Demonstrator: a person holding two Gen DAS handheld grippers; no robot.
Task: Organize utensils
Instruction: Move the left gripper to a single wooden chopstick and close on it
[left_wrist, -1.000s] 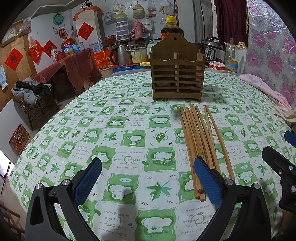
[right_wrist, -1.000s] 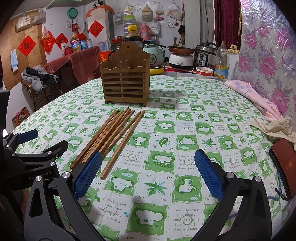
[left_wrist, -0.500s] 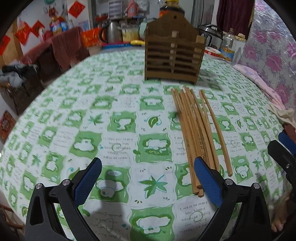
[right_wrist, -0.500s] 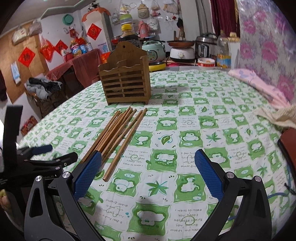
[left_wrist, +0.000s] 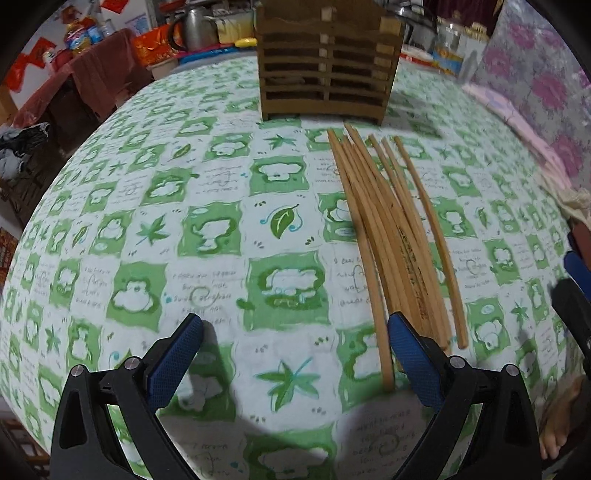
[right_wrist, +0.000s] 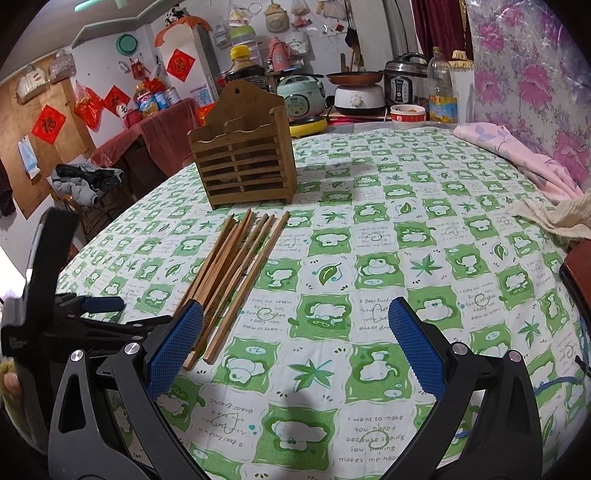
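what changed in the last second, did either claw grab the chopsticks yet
No grab yet. The left claw has tipped down and moved closer over the chopsticks, jaws open, its right finger by their near ends. The right claw shifted only slightly, open and empty. Chopsticks and wooden holder stayed put on the tablecloth.

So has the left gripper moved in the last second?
Yes. The left gripper, open, has moved forward and tipped down: the wooden holder now looks larger and sits higher in its view, chopsticks nearer.
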